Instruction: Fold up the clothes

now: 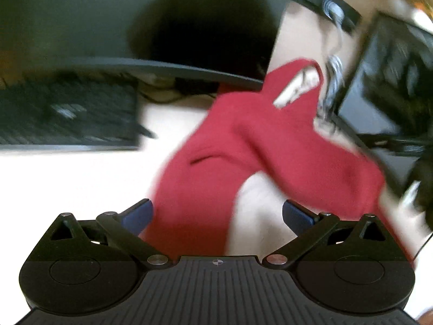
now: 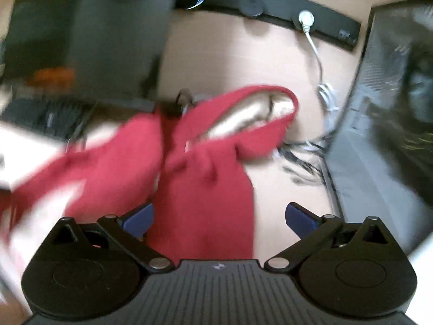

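1. Left wrist view: the left gripper [image 1: 217, 211] has its blue-padded fingers [image 1: 138, 215] spread wide with nothing pinched between them. The red garment [image 1: 243, 149] lies rumpled on the pale tabletop [image 1: 67, 178], running from just in front of the fingers towards the far right, where its neck opening [image 1: 295, 89] gapes. A dark keyboard [image 1: 67, 119] sits at the left edge and a monitor [image 1: 108, 21] stands behind it; everything is motion-blurred.

2. Right wrist view: the right gripper [image 2: 219, 214] also stands with fingers [image 2: 300, 218] apart, holding nothing; cloth lies between them, against the left pad. The garment's body [image 2: 205, 189] bunches towards the near edge, one sleeve [image 2: 54, 168] trails left, and the collar [image 2: 259, 108] points at the far side. A white cable [image 2: 316, 54] hangs from a black power strip [image 2: 270, 8].

3. Progress, as I judge it: no neat fold shows; the garment looks unflattened, so spreading and all folds remain.
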Tool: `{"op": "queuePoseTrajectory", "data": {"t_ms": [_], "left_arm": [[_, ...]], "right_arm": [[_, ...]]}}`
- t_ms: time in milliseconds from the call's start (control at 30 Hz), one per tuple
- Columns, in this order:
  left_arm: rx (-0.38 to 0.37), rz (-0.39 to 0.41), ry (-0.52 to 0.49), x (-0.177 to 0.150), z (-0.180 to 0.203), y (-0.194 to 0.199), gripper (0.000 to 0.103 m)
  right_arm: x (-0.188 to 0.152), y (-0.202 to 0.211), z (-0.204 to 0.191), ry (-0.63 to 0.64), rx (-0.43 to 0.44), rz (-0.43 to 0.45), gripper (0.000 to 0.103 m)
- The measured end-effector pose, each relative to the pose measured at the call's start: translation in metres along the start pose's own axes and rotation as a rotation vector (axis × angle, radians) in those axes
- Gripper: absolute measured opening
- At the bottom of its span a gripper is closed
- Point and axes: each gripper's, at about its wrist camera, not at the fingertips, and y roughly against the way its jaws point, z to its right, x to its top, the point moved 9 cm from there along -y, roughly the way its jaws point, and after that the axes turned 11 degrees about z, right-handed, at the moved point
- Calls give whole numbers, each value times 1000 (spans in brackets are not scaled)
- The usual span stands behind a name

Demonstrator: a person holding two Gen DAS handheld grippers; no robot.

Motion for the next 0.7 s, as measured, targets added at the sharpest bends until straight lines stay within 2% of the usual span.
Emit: {"op": "queuePoseTrajectory", "data": {"t_ms": [100, 167, 233, 300, 367, 400, 433, 500, 533, 600, 667, 700], "left_arm": [[-21, -36, -174, -25, -1, 36, 103], [-6, -54, -261, -43, -2, 43, 103], [24, -63, -295, -51, -5, 39, 103], [49, -63, -323, -50, -10, 29, 103], [96, -54, -374, -43, -15, 18, 103], [145, -33, -384, -35, -21, 16, 103], [198, -11, -392, -27, -27, 15, 103], [189, 9, -325, -18, -32, 22, 103], [181, 18, -289, -13, -35, 25, 103], [122, 10, -276, -20, -28, 31, 103], [116, -17, -296, -35, -23, 32, 103], [121, -35, -304, -43, -22, 32, 103]], "right_arm": [[-47, 43, -34, 77, -26, -73, 103], [-72, 47, -46, 199, -112, -110, 103], [-84, 42, -40, 329, -200, -134, 103], [-77, 36, -6, 460, -413, -119, 103], [-51, 46, 39, 413, -619, -69, 103], [-37, 53, 61, 373, -716, -43, 103], [-26, 62, 72, 310, -737, -8, 103], [-17, 72, 56, 203, -548, 44, 103], [-23, 70, 38, 191, -428, 26, 103], [-50, 59, -5, 227, -203, -58, 103], [-84, 46, -39, 302, -36, -146, 103], [-96, 41, -45, 351, 3, -177, 103]]}}
